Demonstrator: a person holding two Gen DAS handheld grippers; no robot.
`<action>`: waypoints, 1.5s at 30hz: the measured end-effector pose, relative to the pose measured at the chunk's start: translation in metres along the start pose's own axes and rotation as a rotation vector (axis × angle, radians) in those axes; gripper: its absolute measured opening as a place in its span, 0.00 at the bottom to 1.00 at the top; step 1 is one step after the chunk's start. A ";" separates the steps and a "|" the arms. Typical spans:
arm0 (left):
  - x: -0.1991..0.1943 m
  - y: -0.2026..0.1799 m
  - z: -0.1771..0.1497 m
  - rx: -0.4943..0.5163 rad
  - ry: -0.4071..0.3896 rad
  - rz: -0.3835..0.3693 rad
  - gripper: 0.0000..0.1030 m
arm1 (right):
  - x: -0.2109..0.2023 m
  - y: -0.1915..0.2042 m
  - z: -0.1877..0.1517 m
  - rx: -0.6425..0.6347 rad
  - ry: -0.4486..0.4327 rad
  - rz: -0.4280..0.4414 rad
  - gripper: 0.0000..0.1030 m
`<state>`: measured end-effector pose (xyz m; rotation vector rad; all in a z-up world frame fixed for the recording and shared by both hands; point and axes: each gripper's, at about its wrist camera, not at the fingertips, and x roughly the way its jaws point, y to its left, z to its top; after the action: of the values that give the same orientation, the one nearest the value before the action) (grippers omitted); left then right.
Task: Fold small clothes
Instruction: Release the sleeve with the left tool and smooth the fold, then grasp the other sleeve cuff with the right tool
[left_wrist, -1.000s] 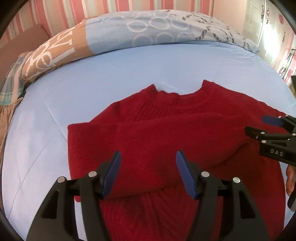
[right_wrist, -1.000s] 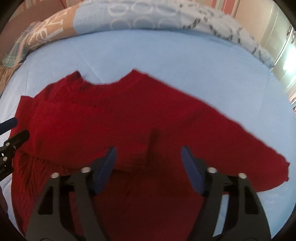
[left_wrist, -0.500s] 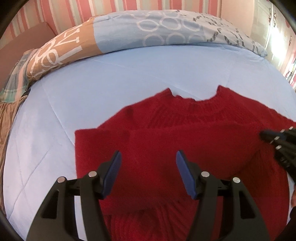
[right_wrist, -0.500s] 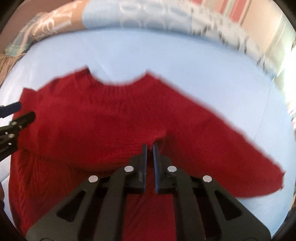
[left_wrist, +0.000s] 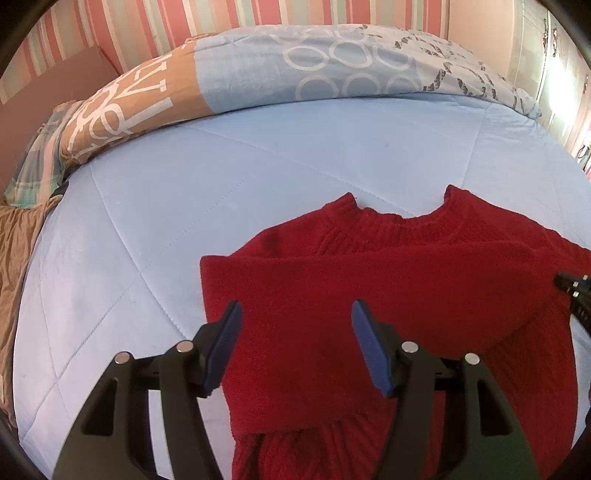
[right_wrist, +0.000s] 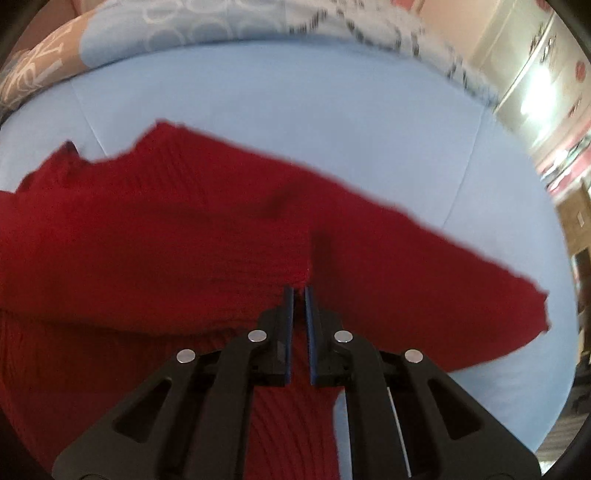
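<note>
Right wrist view: right gripper (right_wrist: 299, 291) has clamped red sweater (right_wrist: 147, 240); previously open.

Ahead of the left claw (left_wrist: 295, 332) and to its left, bare blue bed (left_wrist: 184, 221) lies open up to the pillows (left_wrist: 258, 70) along the far edge. To its right the right claw (right_wrist: 299, 295) blocks passage over the red sweater (left_wrist: 369, 277).
</note>
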<state>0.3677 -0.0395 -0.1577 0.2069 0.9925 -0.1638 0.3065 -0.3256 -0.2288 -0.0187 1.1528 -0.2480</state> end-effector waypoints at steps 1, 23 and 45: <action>0.001 0.000 -0.001 0.002 0.004 0.004 0.61 | 0.001 -0.001 -0.003 0.005 -0.004 0.004 0.07; 0.031 0.011 -0.051 0.048 0.111 0.067 0.64 | 0.007 -0.001 -0.020 0.020 0.015 0.068 0.42; -0.024 -0.101 -0.002 0.090 0.003 -0.020 0.84 | -0.038 -0.101 -0.021 0.117 -0.097 0.007 0.66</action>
<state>0.3305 -0.1362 -0.1487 0.2794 0.9916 -0.2264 0.2538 -0.4141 -0.1889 0.0761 1.0399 -0.3050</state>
